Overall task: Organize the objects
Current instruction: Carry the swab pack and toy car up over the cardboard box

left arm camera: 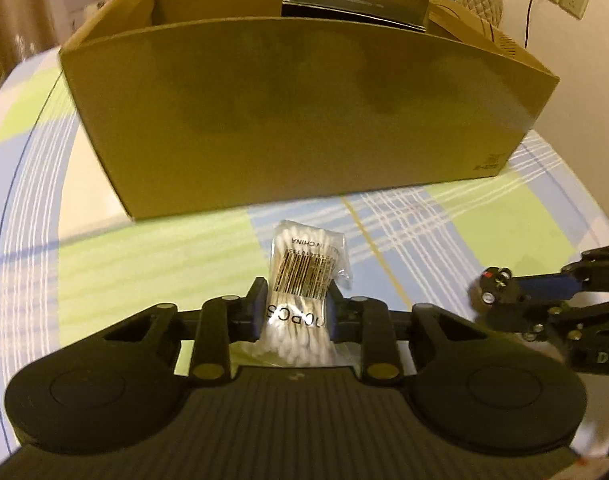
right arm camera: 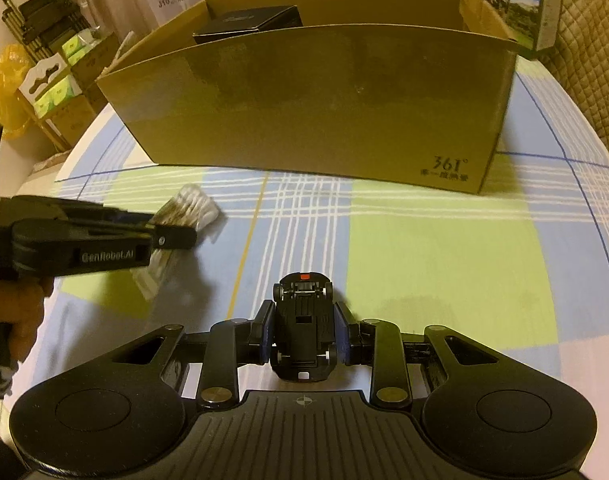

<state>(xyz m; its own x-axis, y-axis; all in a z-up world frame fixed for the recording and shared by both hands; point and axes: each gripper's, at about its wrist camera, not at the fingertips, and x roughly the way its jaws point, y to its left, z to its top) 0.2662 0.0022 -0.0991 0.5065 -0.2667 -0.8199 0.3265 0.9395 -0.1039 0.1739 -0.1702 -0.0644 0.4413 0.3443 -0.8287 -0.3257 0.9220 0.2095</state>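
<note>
1. Left tool (left arm camera: 292, 308) clamped on a clear bag of cotton swabs (left arm camera: 304, 276), pads pressing its sides at the barcode label; far end of bag sticking out past the fingertips, near end bunched back toward the tool body.
2. Same bag seen from the right wrist (right arm camera: 192, 208), jutting from the left tool (right arm camera: 176, 236) at the left, over the counter (right arm camera: 424, 248); a hand (right arm camera: 16, 312) gripping the handle below.
3. Right tool (right arm camera: 304, 332) clamped on a small black toy car (right arm camera: 304, 320), underside up, wheels showing, a red spot at its far end; blue pads tight against both flanks, car lengthwise between the fingers and reaching beyond their tips.
4. From the left wrist, same car (left arm camera: 494, 284) at the tip of the right tool (left arm camera: 504, 292), entering from the right edge, well apart from the swab bag.
5. Counter covered in a plaid cloth of green, blue and white; whether bag or car touches it, cannot tell.
6. Farther on, a large open cardboard box (left arm camera: 304, 112) standing on the counter, ahead of both tools and apart from them; also in the right view (right arm camera: 324, 108).
7. Inside the box, near its far wall, a flat black box (left arm camera: 356, 8), tilted.
</note>
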